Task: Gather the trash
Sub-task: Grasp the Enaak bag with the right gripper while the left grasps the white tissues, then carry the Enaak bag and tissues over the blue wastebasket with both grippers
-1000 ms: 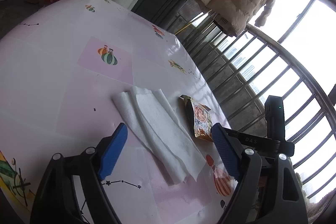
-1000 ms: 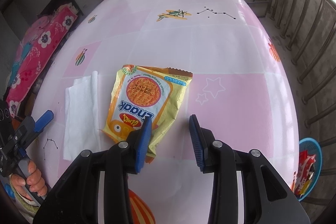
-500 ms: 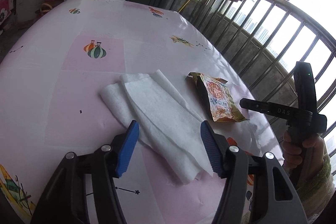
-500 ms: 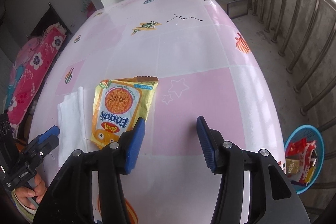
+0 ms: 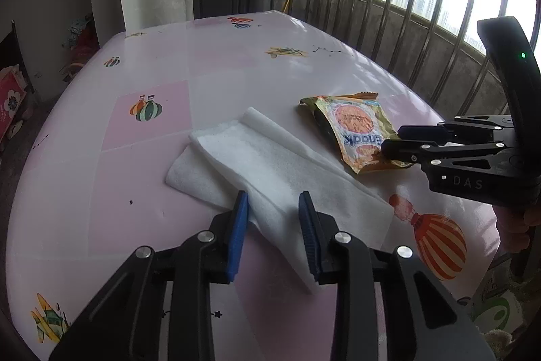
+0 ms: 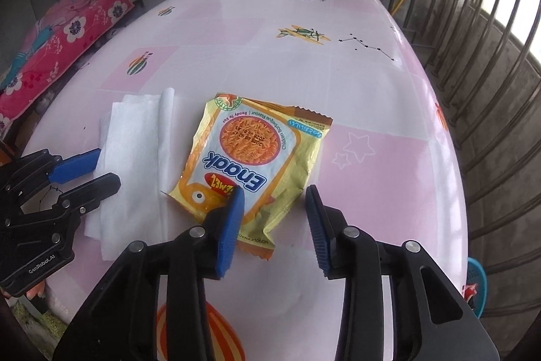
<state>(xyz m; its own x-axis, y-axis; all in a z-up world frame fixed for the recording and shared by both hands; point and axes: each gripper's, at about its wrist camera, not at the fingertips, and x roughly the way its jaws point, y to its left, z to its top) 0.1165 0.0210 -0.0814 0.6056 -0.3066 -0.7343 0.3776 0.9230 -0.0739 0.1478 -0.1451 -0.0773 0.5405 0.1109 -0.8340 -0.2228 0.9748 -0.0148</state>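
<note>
Where tongs close: "Enaak" snack packet (image 6: 257, 158)

The yellow snack packet (image 6: 252, 158) carries the brand "Enaak" in big white letters on blue, upside down in the right wrist view. Along its rim runs "Chicken Barbeque Flavour | Ready to Eat". A stamped date over the noodle circle reads roughly "2025 08 02"; the rest is too faint. Its red badge has lettering I cannot read. From the left wrist view, only "naak" shows on the packet. The right gripper (image 5: 392, 142) body says "DAS" in pale letters. The left gripper (image 6: 91, 175) body reads "GenRobot.AI".
</note>
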